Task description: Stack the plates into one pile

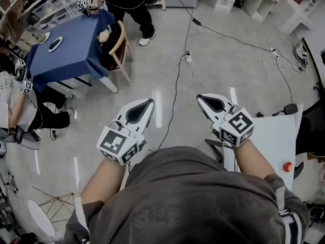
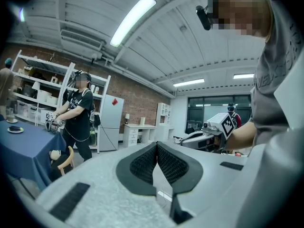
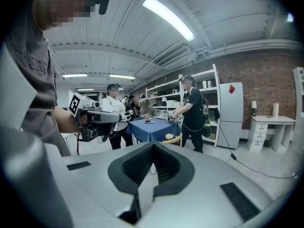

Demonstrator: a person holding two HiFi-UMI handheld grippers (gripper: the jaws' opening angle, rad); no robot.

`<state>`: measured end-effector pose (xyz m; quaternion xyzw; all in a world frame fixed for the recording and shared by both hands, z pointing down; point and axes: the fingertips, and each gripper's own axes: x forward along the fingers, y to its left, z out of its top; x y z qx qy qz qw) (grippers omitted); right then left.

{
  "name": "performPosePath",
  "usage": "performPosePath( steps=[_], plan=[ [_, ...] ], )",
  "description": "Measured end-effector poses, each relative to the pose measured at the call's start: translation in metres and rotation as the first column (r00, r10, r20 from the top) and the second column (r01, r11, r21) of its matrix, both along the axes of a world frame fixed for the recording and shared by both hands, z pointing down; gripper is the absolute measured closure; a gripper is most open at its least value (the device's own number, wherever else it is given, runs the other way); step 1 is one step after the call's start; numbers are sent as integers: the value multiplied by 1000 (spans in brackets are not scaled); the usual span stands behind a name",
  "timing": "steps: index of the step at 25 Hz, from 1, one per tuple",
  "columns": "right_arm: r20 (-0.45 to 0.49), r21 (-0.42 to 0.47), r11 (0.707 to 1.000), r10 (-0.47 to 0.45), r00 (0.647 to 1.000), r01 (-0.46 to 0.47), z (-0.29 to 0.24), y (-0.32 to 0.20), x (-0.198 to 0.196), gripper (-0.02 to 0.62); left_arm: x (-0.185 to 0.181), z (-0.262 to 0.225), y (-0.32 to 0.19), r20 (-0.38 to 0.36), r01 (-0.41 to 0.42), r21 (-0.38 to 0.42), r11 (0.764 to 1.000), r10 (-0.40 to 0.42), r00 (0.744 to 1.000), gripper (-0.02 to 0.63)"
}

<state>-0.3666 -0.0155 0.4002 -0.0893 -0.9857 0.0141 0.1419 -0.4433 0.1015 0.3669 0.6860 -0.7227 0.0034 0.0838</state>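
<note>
The left tongs (image 1: 149, 101) are pressed together. In the left gripper view their ribbed black pads (image 2: 145, 161) meet at the tip (image 2: 156, 144) with nothing between them. The right tongs (image 1: 199, 96) are closed the same way, and in the right gripper view their pads (image 3: 167, 163) touch at the point (image 3: 153, 143), pinching nothing. Both pairs are held in the air over the grey floor (image 1: 213, 55), side by side but apart, touching no object. Each pair of tongs shows in the other's view, out to the side.

The plates (image 1: 56, 43) lie on the blue worktop (image 1: 76, 55), well ahead of the left tongs and off to their left. A dark one sits just beside a paler one (image 1: 44, 37). From the right gripper view they show small and far off (image 3: 148, 121), straight beyond the closed tips. From the left gripper view they sit at the far left edge (image 2: 15, 129).

A second person (image 1: 127, 4) stands at the far side of that worktop. A wooden chair (image 1: 121, 47) with a soft toy (image 1: 104, 35) on it stands at its near corner.

Each pair of tongs carries a marker cube (image 1: 118, 144) with black-and-white square patterns, which hold no words. The raised lettering on the grey sweatshirt (image 3: 35, 63) is too distorted to read. A small red label (image 3: 232, 88) on the fridge (image 3: 231, 113) is too small to make out.
</note>
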Motion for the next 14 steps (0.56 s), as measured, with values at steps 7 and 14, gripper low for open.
performPosePath(
  steps=[7, 14],
  plan=[
    [0, 3, 1000, -2, 1000, 2, 0, 6, 5, 604, 5, 1, 5, -1, -3, 1, 1000, 3, 1000, 600],
    [-2, 4, 1000, -2, 1000, 2, 1, 2, 12, 604, 14, 1, 1, -6, -6, 2, 1000, 6, 1000, 600]
  ],
)
